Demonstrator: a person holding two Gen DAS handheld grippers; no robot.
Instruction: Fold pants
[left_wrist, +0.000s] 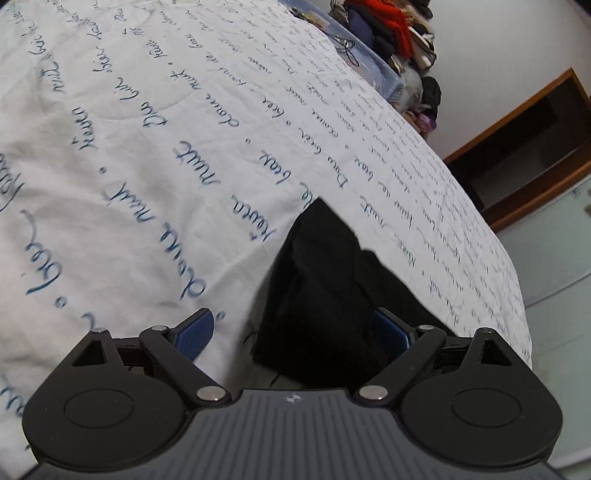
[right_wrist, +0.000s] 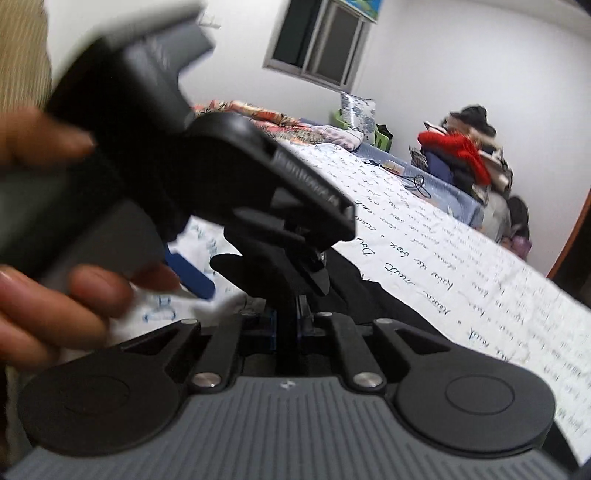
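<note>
Left gripper, jaws apart, over black pants pointing lengthwise away near bed's edge; right gripper jaws together.

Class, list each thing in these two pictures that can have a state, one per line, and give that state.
Pants: bunched in a dark heap on the bedspread, not folded flat.
Left claw: open, fingers spread either side of the pants.
Right claw: fingers drawn together; what they hold is hidden.
Bedspread: spread over the bed, slightly wrinkled.
Clothes pile: heaped, unfolded.
Window: appears shut.
</note>
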